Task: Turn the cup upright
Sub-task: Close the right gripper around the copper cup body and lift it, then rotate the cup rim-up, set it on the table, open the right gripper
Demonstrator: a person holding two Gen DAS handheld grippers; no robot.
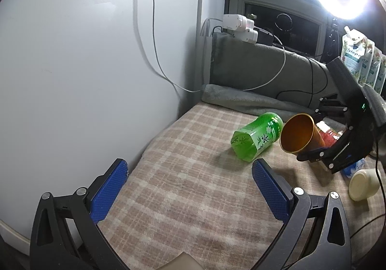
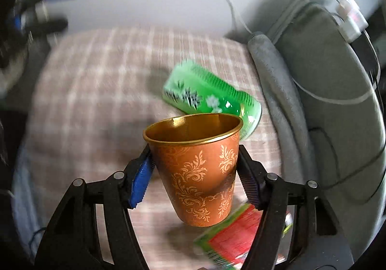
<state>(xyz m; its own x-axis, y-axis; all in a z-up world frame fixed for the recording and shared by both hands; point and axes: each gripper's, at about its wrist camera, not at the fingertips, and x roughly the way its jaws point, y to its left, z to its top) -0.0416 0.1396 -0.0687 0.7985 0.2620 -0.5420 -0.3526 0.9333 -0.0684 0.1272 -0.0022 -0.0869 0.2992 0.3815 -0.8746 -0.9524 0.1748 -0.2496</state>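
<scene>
orange cup (image 2: 200, 173) between right gripper (image 2: 193, 180) jaws

The green bottle (image 1: 257, 136) carries a large Chinese character, 茶. The white pouches (image 1: 356, 52) bear print too small to read.

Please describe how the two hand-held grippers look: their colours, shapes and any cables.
Both look alike. The left hand-held gripper has a black angular frame with triangular cut-outs, silver round pivot pins and blue ribbed finger pads. The right hand-held gripper matches; its body shows a small green light. No sleeves visible.
</scene>
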